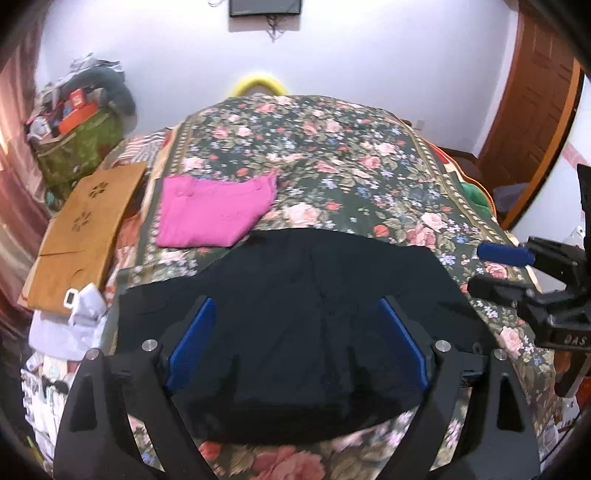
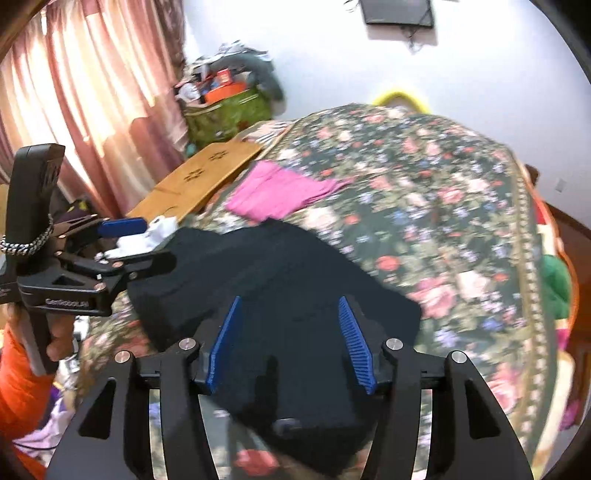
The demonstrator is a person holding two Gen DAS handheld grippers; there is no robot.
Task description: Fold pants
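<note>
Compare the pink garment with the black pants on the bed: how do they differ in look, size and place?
The pink garment is bright; the black pants are dark. The pink garment shows the smaller patch; the black pants spread wider. The pink garment lies farther up the bedspread; the black pants lie nearest, beneath both open grippers. Both rest flat on the floral bedspread, and neither is gripped.

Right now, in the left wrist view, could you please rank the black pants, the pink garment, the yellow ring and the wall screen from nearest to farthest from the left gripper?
1. Black pants, under the left gripper.
2. Pink garment, beyond, to the left.
3. Yellow ring, at the bed's far end.
4. Wall screen, top of the wall.
</note>
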